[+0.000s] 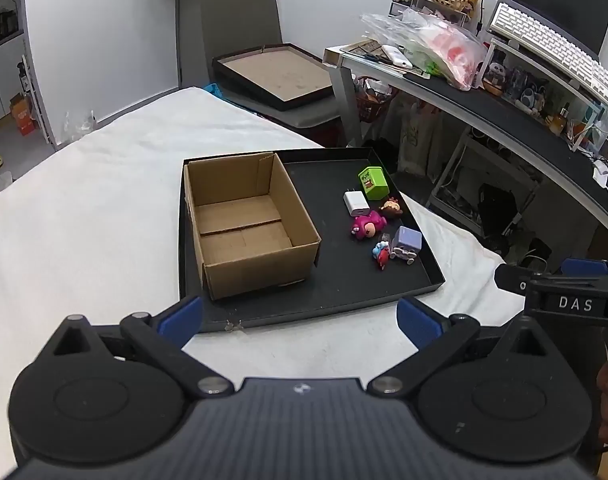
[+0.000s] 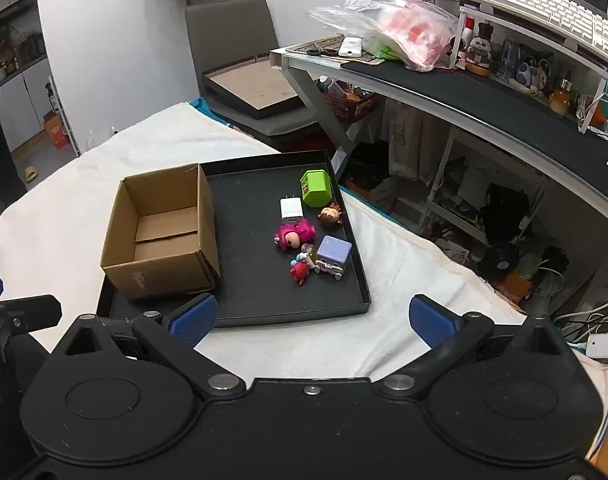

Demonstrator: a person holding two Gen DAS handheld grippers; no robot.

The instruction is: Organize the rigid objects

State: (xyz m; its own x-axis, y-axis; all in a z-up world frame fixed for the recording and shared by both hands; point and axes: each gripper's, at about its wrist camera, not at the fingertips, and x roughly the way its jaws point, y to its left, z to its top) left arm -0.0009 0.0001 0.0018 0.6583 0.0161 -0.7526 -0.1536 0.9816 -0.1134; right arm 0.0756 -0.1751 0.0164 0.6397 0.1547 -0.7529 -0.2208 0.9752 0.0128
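Observation:
A black tray (image 1: 344, 300) (image 2: 287, 312) lies on a white cloth. An empty open cardboard box (image 1: 243, 224) (image 2: 163, 236) stands on its left half. On its right half lie a green cube (image 1: 374, 182) (image 2: 315, 188), a white charger (image 1: 356, 204) (image 2: 291, 208), a brown-haired figure (image 1: 392, 208) (image 2: 330, 216), a pink toy (image 1: 368, 227) (image 2: 293, 234), a purple cube toy (image 1: 406, 244) (image 2: 332, 256) and a small red figure (image 1: 382, 255) (image 2: 299, 270). My left gripper (image 1: 299, 320) and right gripper (image 2: 312, 316) are open and empty, before the tray's near edge.
A grey desk (image 1: 504, 112) (image 2: 444, 92) with clutter, plastic bags and a keyboard stands to the right. A chair (image 1: 263, 60) (image 2: 239, 68) holding a black lid stands behind. Cables and boxes lie under the desk. The right gripper shows at the left view's right edge (image 1: 564, 292).

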